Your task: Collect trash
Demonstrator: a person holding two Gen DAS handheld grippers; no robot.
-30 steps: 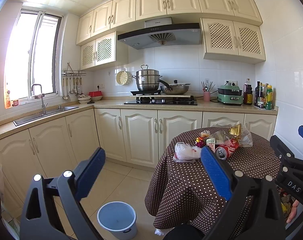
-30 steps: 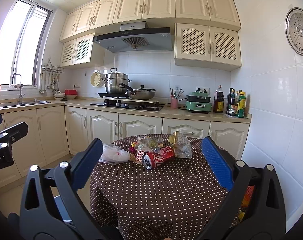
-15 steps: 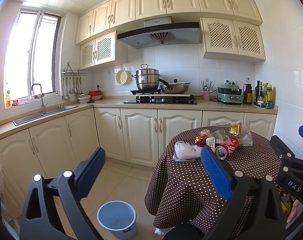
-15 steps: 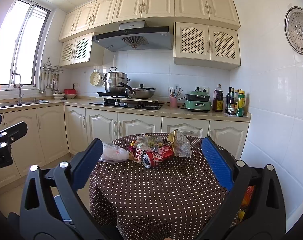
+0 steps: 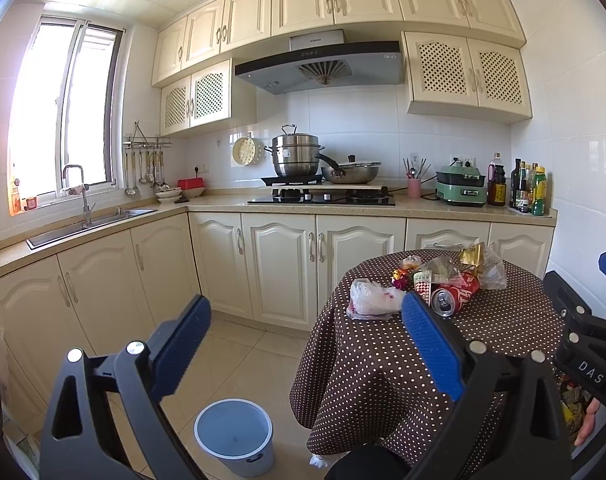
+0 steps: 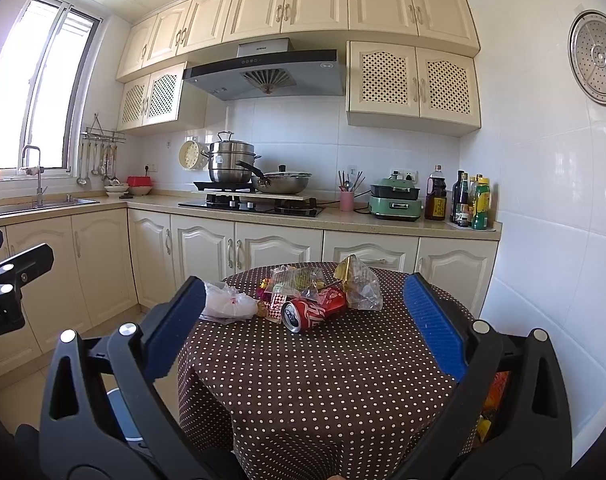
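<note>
A round table with a brown polka-dot cloth (image 6: 323, 380) (image 5: 383, 368) holds a pile of trash: a crushed red soda can (image 6: 313, 311) (image 5: 455, 295), a white plastic bag (image 6: 227, 306) (image 5: 369, 303), clear wrappers (image 6: 363, 290) and small candy packets (image 6: 269, 294). A blue-grey bin (image 5: 234, 436) stands on the floor left of the table. My left gripper (image 5: 303, 328) is open and empty, out over the floor left of the table. My right gripper (image 6: 303, 312) is open and empty, short of the table and facing the can.
Cream cabinets and a counter (image 6: 343, 220) run along the back wall, with a hob, pots (image 6: 231, 164), a green appliance and bottles (image 6: 471, 204). A sink (image 5: 87, 226) is at the left under the window. A tiled wall is close on the right.
Both views have drifted slightly closer to the table. Both grippers stay open and empty.
</note>
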